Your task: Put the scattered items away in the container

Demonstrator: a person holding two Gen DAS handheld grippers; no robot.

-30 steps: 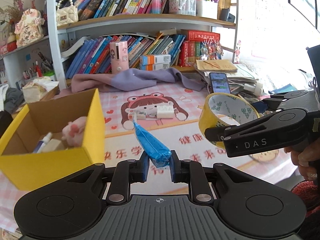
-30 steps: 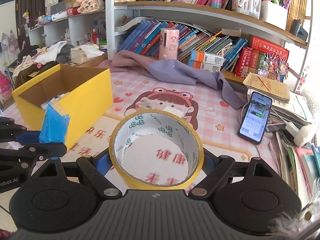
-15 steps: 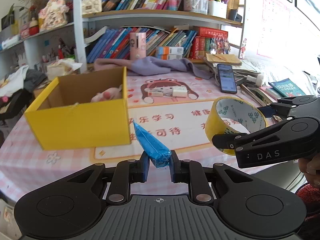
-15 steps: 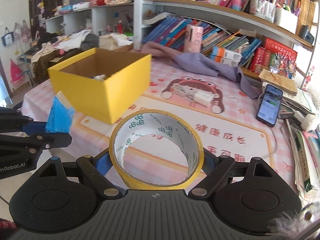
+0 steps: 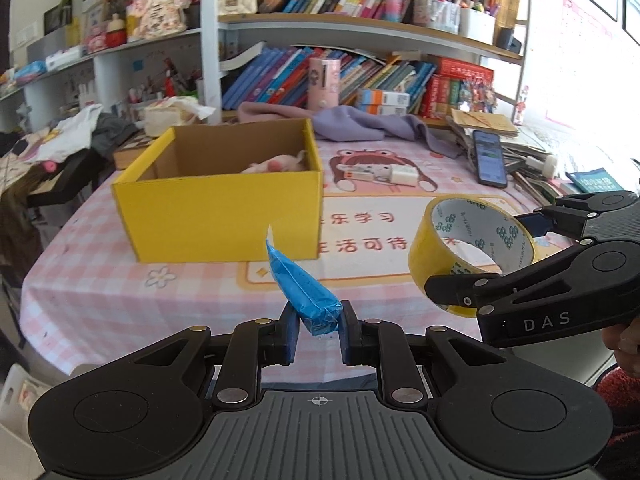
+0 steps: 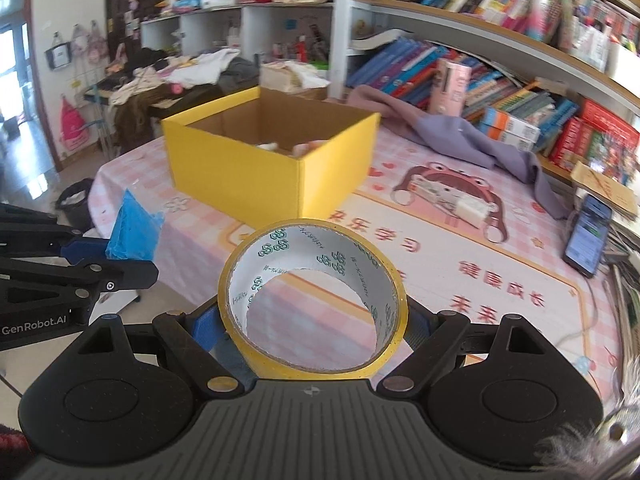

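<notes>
My left gripper (image 5: 319, 334) is shut on a blue plastic packet (image 5: 302, 286) that sticks up between its pads, above the table's near edge. To its right my right gripper (image 6: 312, 326) is shut on a roll of yellow tape (image 6: 314, 300), also seen as the yellow tape (image 5: 460, 252) in the left wrist view. The yellow cardboard box (image 5: 224, 208) stands on the table ahead and left, open on top, with a pink soft toy (image 5: 276, 165) inside. In the right wrist view the box (image 6: 272, 168) lies ahead, and the packet (image 6: 134, 232) shows at the left.
A white charger and cable (image 5: 384, 174) lie on the cartoon mat (image 5: 380, 200) beyond the box. A phone (image 5: 489, 158) rests at the right by stacked papers. A purple cloth (image 5: 360, 124) and bookshelves (image 5: 360, 80) fill the back. The table drops off at the left.
Both grippers have drawn back from the box toward the table's near edge, still holding the packet and the tape. The box now looks smaller and farther ahead.
</notes>
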